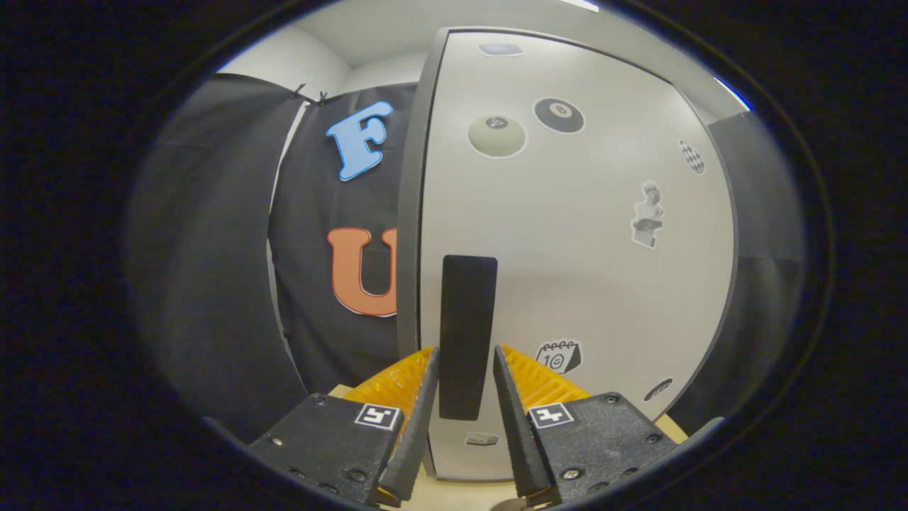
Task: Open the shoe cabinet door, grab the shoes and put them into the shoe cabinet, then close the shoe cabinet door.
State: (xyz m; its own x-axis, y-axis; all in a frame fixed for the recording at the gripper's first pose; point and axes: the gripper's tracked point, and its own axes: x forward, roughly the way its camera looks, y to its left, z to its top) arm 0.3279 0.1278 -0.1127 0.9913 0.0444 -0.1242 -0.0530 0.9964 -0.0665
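Left: the booth's black cloth wall [234, 270] hung far behind. Centre: my tool [464, 369] straddled the dark vertical handle [467, 333] of the shoe cabinet door [582, 234], its fingers [420, 419] flanking the handle but, as far as I could tell, not pressing it, so the tool was open. Right: the pale door, dotted with stickers [496, 135], stood shut or nearly so. Risk, in my judgement: pulling before the fingers closed would let them slip off the handle.

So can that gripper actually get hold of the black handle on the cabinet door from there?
Probably yes. The gripper has its jaws open on either side of the black handle on the cabinet door, with nothing between them; whether they touch it yet, I cannot tell.
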